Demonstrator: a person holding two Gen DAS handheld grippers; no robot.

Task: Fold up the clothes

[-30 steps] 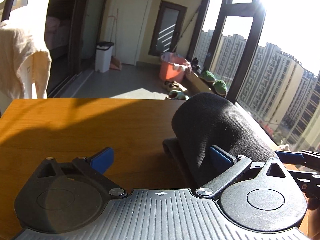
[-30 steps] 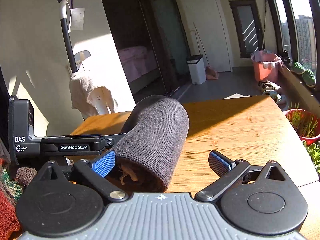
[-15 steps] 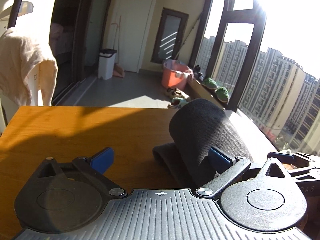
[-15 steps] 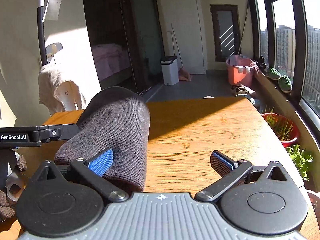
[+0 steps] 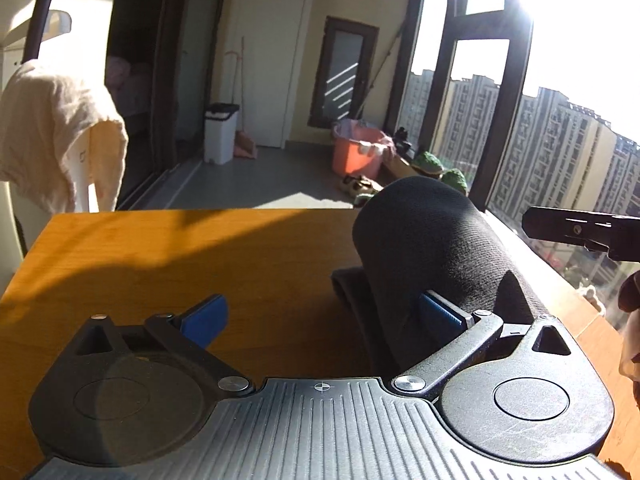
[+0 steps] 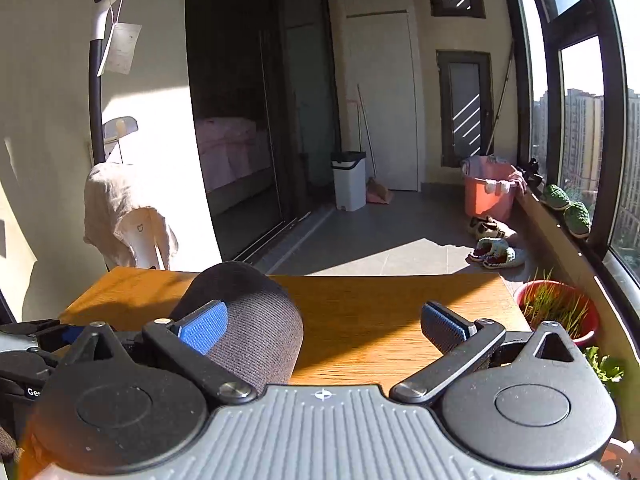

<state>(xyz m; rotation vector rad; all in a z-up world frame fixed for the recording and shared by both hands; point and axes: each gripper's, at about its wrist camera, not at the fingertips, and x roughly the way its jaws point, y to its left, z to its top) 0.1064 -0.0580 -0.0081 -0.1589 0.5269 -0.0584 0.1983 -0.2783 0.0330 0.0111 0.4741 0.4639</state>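
Dark rolled garment (image 5: 432, 248) on my wooden table (image 5: 180, 256), my left gripper (image 5: 324, 316) fingers wide, my right gripper (image 6: 324, 320) fingers wide, neither holding it

I worked at wooden table (image 6: 384, 320), half sunlit, half shadowed. Tall dark-framed windows (image 5: 492, 120) on my right showed apartment blocks. Grey floor (image 6: 360, 240), white bin (image 6: 349, 180), orange bucket (image 6: 488, 196), cream walls, white door.

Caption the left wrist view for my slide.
Open left gripper over a wooden table, its right finger against a rolled dark knit garment.
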